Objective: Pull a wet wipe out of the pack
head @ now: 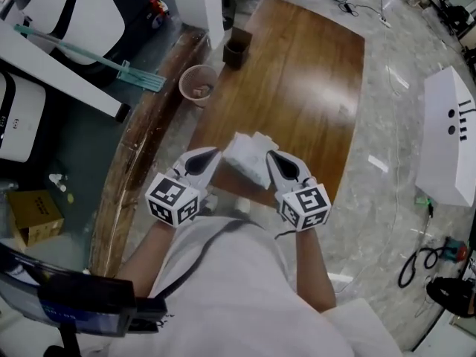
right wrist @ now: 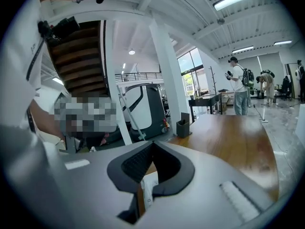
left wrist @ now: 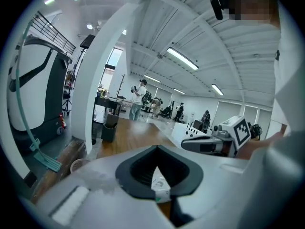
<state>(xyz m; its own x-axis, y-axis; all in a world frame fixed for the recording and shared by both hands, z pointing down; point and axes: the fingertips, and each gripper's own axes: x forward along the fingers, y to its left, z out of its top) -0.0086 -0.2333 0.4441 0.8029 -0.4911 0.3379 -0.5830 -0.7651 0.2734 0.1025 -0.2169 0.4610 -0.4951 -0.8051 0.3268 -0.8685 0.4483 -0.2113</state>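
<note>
1. Left gripper (head: 212, 155) and right gripper (head: 271, 157) flank the white, soft-sided pack (head: 249, 156) at its 9 and 3 o'clock. The pack sits at the 6 o'clock edge of the glossy wooden worktop (head: 297, 88).
2. Left gripper view: the jaws meet at their tips, pinching nothing I can see. The pack (left wrist: 160, 185), white with green print, shows at 6 o'clock below them.
3. Right gripper view: the jaws are likewise together, with the pack (right wrist: 147, 187) at 6 o'clock. Unpinned, the slack pack may slide off the slick edge, or several wipes may drag out together.

Open workshop hall: ceiling strip lights (left wrist: 182, 58), marble floor (head: 387, 125), wooden table (head: 297, 88)
</note>
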